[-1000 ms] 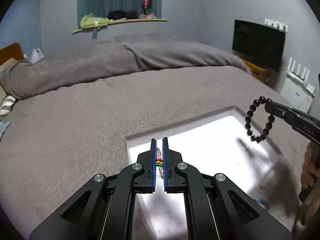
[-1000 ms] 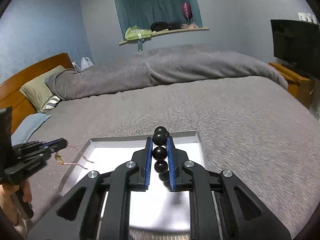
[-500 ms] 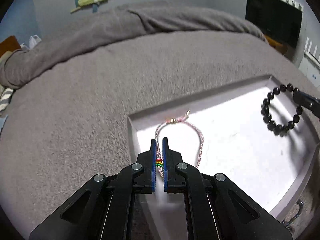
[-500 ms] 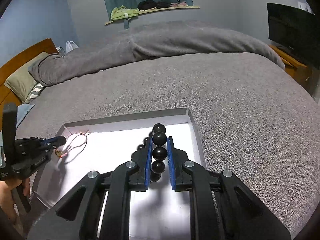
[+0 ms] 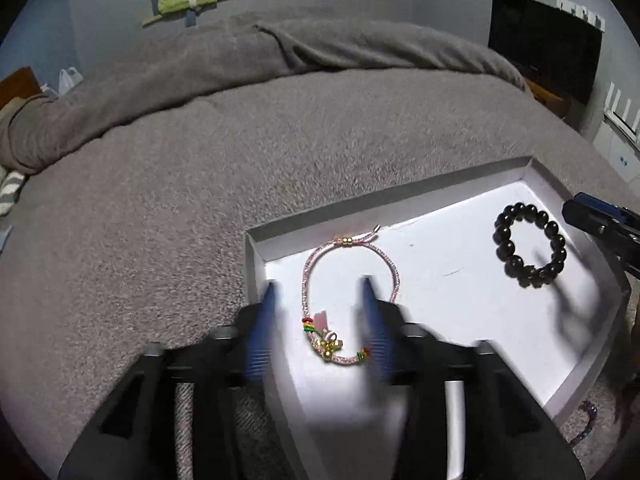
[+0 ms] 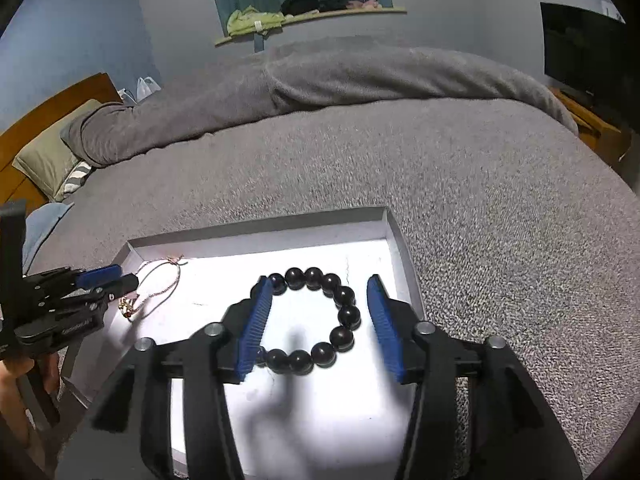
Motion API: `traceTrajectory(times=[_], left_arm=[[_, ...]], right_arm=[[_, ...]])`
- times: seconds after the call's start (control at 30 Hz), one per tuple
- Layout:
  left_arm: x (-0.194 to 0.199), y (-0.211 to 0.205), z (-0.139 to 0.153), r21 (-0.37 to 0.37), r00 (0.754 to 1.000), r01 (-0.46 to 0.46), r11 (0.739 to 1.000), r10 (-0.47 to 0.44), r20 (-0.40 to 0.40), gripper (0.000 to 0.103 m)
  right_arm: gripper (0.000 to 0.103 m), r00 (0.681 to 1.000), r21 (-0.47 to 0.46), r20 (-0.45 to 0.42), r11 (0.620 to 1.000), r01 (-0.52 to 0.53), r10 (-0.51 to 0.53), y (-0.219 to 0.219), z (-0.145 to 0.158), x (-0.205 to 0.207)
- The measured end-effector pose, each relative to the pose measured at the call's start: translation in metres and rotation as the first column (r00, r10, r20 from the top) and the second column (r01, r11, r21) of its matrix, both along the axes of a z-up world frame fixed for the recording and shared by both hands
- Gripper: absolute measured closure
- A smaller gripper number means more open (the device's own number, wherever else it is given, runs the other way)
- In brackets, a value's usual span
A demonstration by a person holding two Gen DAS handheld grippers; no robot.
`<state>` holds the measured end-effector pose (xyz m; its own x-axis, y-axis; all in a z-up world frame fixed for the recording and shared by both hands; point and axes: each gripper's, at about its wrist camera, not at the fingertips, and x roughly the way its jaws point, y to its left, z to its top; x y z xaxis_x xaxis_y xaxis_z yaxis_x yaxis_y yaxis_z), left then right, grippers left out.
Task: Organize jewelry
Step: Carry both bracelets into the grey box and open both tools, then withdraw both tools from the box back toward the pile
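A shallow white tray lies on the grey bed. A pink cord bracelet with gold and coloured beads lies in the tray's left part, between the open fingers of my left gripper. It also shows in the right wrist view. A black bead bracelet lies flat in the tray's right part, between the open fingers of my right gripper. It also shows in the left wrist view, with the right gripper's tip beside it.
A rolled grey duvet lies across the far side of the bed. Pillows and a wooden headboard are at the left. A dark TV stands at the right. A dark chain lies on the bed outside the tray's near right corner.
Both grippers have opened. The cord bracelet and the black bead bracelet have been let go and now lie flat in the tray.
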<state>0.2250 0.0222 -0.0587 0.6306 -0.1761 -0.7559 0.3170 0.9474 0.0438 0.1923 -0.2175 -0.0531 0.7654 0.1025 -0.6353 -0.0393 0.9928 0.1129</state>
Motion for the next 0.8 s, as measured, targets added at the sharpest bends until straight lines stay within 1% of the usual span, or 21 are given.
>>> traceTrajectory(times=[0.03,0.07,0.1,0.17,0.2,0.27,0.37,0.47,0.57,0.8], left_arm=[[-0.004,0.000,0.003,-0.011,1.000,0.003,1.000,-0.003,0.010,0.044],[-0.007,-0.001,0.006,-0.018,1.000,0.002,1.000,-0.001,0.015,0.040],[-0.012,0.001,0.009,-0.024,1.000,-0.005,1.000,0.005,0.024,0.038],[-0.023,0.002,0.015,-0.028,0.998,-0.022,0.999,0.023,0.051,0.026],[-0.027,0.002,0.017,-0.028,0.998,-0.026,0.999,0.028,0.057,0.024],[-0.036,0.003,0.021,-0.017,0.997,-0.042,0.999,0.043,0.065,0.023],[-0.041,0.005,0.026,-0.009,0.996,-0.062,0.998,0.063,0.066,0.019],[-0.054,0.010,0.035,-0.034,0.994,-0.073,0.997,0.076,0.082,0.016],[-0.067,0.014,0.044,-0.049,0.991,-0.079,0.996,0.084,0.104,0.014],[-0.098,0.019,0.061,-0.063,0.987,-0.073,0.995,0.081,0.138,0.013]], right_arm=[[0.052,1.000,0.004,0.002,1.000,-0.003,0.003,0.000,0.001,-0.001],[0.047,1.000,0.011,0.005,1.000,-0.007,0.007,0.001,0.003,-0.003],[0.045,1.000,0.017,0.010,1.000,-0.010,0.010,0.001,0.005,-0.006],[0.033,0.999,0.016,0.031,1.000,-0.013,0.012,0.002,0.011,-0.013],[0.030,0.999,0.013,0.040,1.000,-0.012,0.012,0.003,0.014,-0.015],[0.016,0.998,-0.005,0.067,1.000,-0.010,0.010,0.006,0.022,-0.025],[0.008,0.996,-0.027,0.093,1.000,-0.005,0.007,0.009,0.033,-0.038],[0.006,0.993,-0.040,0.115,0.999,0.006,-0.001,0.010,0.042,-0.053],[0.006,0.992,-0.045,0.129,0.999,0.011,-0.005,0.012,0.048,-0.069],[0.006,0.989,-0.047,0.146,0.999,0.011,-0.004,0.016,0.055,-0.102]])
